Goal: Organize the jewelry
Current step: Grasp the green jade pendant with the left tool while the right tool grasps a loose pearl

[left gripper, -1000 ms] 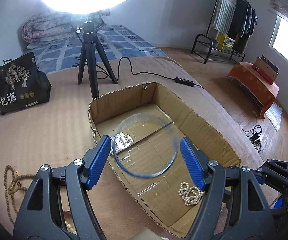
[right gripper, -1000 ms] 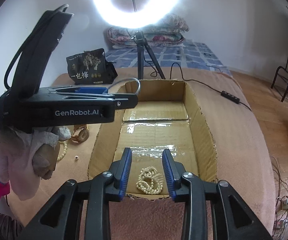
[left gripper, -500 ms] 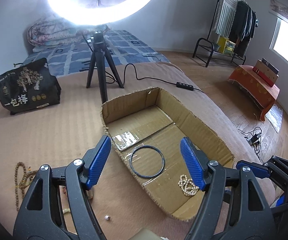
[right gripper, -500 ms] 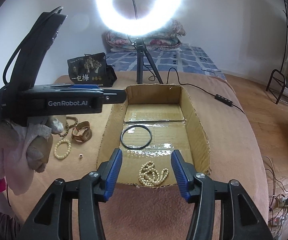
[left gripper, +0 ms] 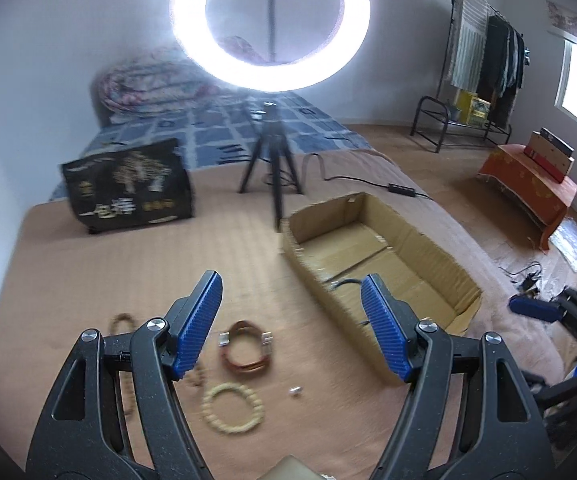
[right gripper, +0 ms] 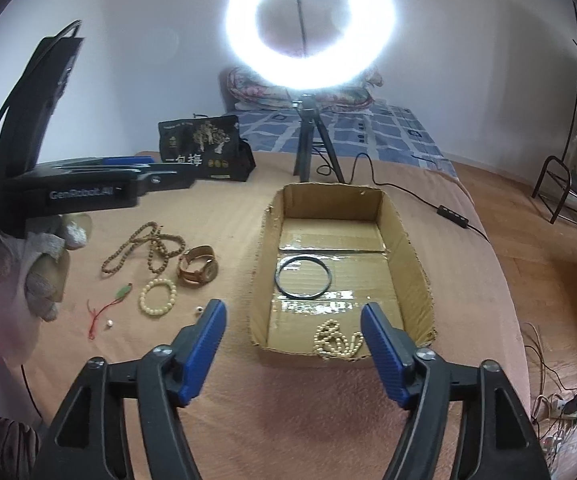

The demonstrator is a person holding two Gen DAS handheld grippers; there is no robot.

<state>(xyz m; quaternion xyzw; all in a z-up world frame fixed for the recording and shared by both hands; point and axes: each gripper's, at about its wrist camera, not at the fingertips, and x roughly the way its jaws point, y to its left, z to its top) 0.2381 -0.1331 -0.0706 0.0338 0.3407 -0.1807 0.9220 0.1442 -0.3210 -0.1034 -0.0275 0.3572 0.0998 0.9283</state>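
My left gripper (left gripper: 290, 292) is open and holds nothing; it hangs over the mat left of the cardboard box (left gripper: 428, 256). Below it lie a copper-coloured watch (left gripper: 246, 350), a cream bead bracelet (left gripper: 232, 408) and a tiny loose bead (left gripper: 294, 391). My right gripper (right gripper: 292, 320) sits at the box's (right gripper: 408, 248) near end with its jaws opening and nothing between the pads. Inside the box a black ring (right gripper: 303, 278) lies flat and a pearl necklace (right gripper: 336, 340) is heaped in the near corner. A wooden bead string (right gripper: 148, 248) and a green pendant on red cord (right gripper: 108, 304) lie left of the box.
A ring light on a tripod (right gripper: 308, 28) stands behind the box, with its cable and switch (right gripper: 452, 216) trailing right. A black printed bag (right gripper: 204, 148) stands at the back left. A gloved hand (right gripper: 28, 264) holds the left gripper (right gripper: 160, 178). The mat's right edge drops to the floor.
The black ring fell from between the left jaws and now lies flat in the box. The left gripper moved left and up over the loose jewelry. The right jaws widened and drew back from the pearls.
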